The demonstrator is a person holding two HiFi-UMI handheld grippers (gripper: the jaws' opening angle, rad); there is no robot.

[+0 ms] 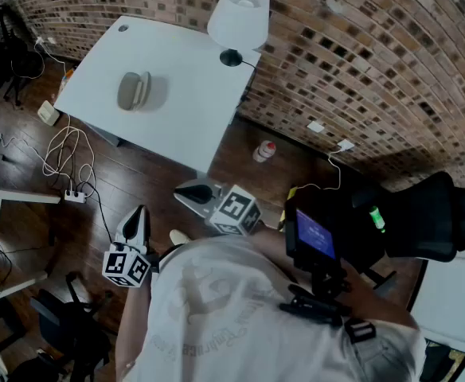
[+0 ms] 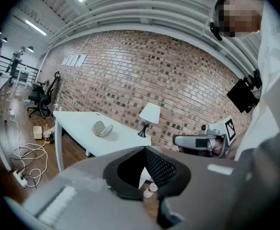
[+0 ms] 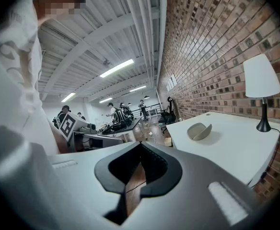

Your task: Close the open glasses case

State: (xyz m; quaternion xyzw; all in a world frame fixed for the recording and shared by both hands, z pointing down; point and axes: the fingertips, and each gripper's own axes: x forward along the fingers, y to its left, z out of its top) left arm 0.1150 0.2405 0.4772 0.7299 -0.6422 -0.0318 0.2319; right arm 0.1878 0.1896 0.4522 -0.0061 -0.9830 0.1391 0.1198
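Standoff: we hold the left gripper low by our body, jaws clenched on nothing. Straight ahead of it, well apart, the glasses case lies open on the white table, long axis running away from us. Our right gripper, likewise clenched and empty, sits off to the right; we judge neither clearly nearer.

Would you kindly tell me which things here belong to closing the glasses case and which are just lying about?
For the job:
case, open on the table
left claw
right claw

Lying about:
lamp
bottle
cables
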